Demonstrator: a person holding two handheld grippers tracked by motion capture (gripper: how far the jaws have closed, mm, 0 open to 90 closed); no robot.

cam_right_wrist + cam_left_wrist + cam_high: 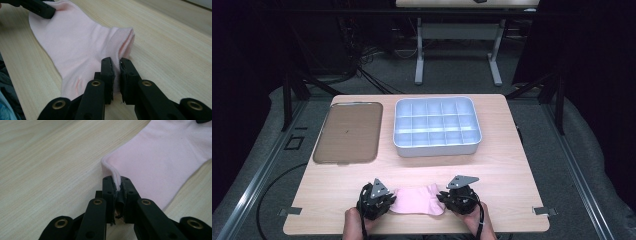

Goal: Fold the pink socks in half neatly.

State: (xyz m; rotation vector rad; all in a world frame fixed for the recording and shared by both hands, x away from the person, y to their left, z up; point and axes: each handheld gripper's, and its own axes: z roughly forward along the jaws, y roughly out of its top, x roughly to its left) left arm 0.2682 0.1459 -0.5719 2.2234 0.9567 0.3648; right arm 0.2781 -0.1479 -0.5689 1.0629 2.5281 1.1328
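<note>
- Table (pixel 512 165): light wood top, bearing everything listed below.
- Box (pixel 437 148): pale, divided into a grid of compartments, far half of table, right of centre; every compartment seen looks empty.
- Tray (pixel 348 132): flat, brown, just left of box, nothing on it.
- Sock (pixel 416 202): pink, ankle length, lying flat along the near edge, stretched between the two grippers; well apart from box and tray.
- Left gripper (pixel 117 185): clamped on a thin pinch of sock at the toe end; fabric ridge rises between the closed jaws in the left gripper view.
- Right gripper (pixel 117 65): closed on the sock's edge just below the ribbed cuff, narrow slit between the jaws with fabric in it; cuff opening lies just beyond the tips.
- Progress, as a judgement: early stage. Done: both ends gripped, sock spread out flat on the wood. Left: likely folding or rolling the sock, then carrying it to a compartment of the box; no fold visible yet, nothing stowed.
- Care point, as a judgement: left hold is on a slim pinch, so a hard pull could slip it free.
</note>
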